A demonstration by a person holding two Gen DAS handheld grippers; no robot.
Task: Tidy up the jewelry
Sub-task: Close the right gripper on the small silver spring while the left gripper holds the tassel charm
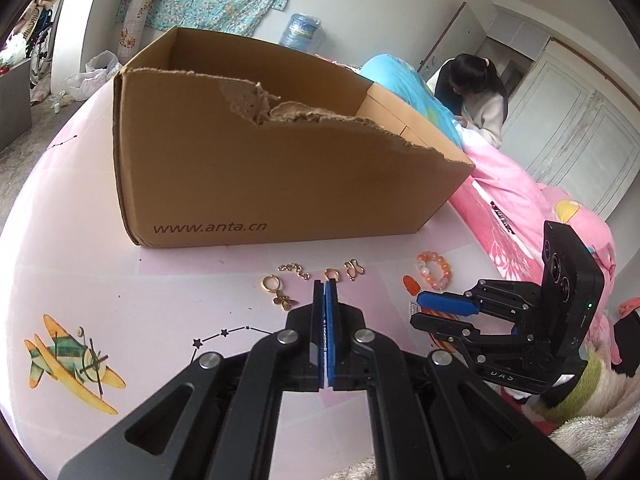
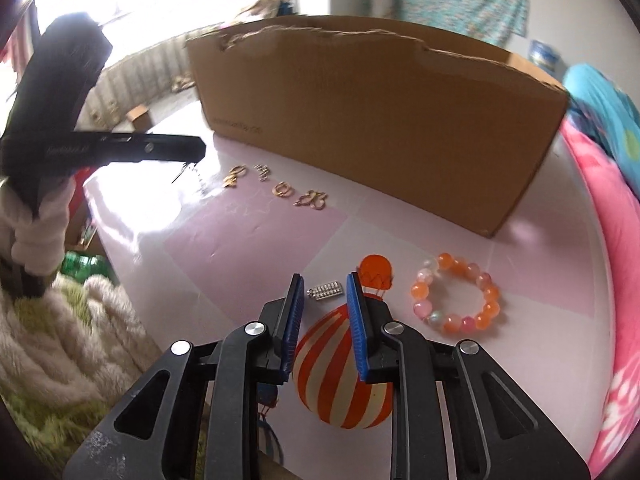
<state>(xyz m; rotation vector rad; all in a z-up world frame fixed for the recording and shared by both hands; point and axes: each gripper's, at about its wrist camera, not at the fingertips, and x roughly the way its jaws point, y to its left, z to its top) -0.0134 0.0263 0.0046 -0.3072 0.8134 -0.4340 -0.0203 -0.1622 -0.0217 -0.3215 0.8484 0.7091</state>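
Several small gold pieces lie in a row on the pink table in front of the cardboard box: a ring with a bee charm, a short chain, a small ring and a clasp. My left gripper is shut with nothing seen between its pads, its tips just short of the small ring. An orange and pink bead bracelet lies to the right. My right gripper stands open low over the table, and a small silver charm lies between its tips, untouched.
The box has a torn top edge and blocks the far side of the table. A pink quilt borders the right edge, a fluffy blanket the left. A person sits in the background by the bed.
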